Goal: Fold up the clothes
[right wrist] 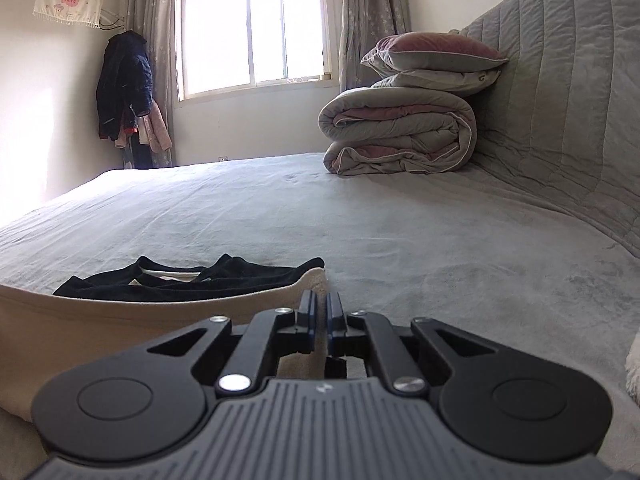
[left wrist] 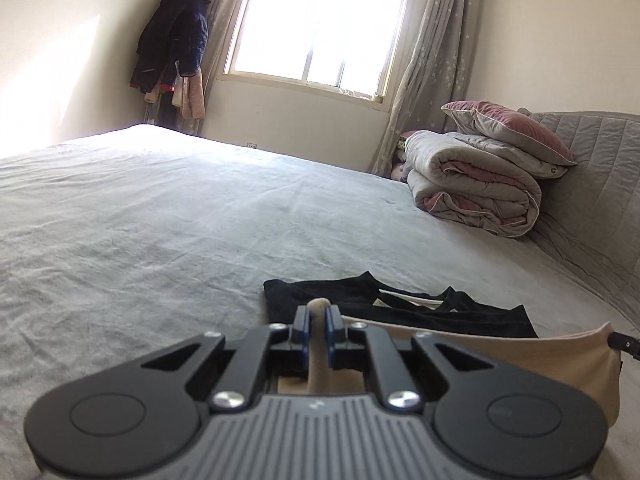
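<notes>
A beige garment [left wrist: 532, 356] with black upper parts [left wrist: 360, 300] lies on the grey bed. My left gripper [left wrist: 318, 316] is shut on a pinched fold of its beige hem, which pokes up between the blue pads. In the right wrist view the same beige garment [right wrist: 120, 320] stretches leftward, its black part [right wrist: 192, 280] lying beyond. My right gripper [right wrist: 322, 308] is shut on the garment's beige corner edge. The hem hangs taut and lifted between the two grippers. At the right edge of the left wrist view shows a tip of the right gripper [left wrist: 624, 344].
The grey bed sheet [left wrist: 160, 220] spreads wide ahead. A folded quilt [right wrist: 400, 136] with pillows [right wrist: 436, 52] on top sits against the padded headboard [right wrist: 560, 100]. Jackets [left wrist: 172, 44] hang in the far corner beside the window [left wrist: 320, 28].
</notes>
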